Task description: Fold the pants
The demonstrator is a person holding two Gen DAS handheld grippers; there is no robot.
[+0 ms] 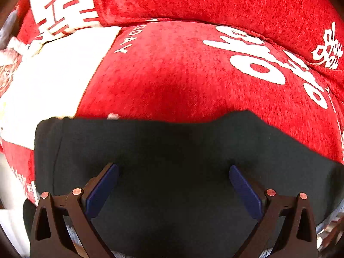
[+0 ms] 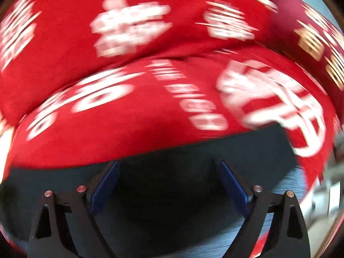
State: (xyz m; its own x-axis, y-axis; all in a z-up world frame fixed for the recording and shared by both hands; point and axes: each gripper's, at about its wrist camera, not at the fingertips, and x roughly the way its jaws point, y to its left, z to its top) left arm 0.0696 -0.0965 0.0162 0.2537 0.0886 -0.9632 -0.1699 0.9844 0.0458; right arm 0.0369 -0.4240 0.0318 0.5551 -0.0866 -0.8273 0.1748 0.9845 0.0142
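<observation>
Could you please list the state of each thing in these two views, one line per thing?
Pants: dark, lying flat on the red blanket, not gripped by either tongs.
Red blanket: spread out under the pants, white lettering facing up.
Left tongs: open, above the pants, nothing between them.
Right tongs: open, above the pants, nothing between them; view blurred.

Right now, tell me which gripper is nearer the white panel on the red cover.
Left, likely. The left gripper hangs over the dark pants with the white panel just beyond; the right gripper faces mostly red cover.
</observation>
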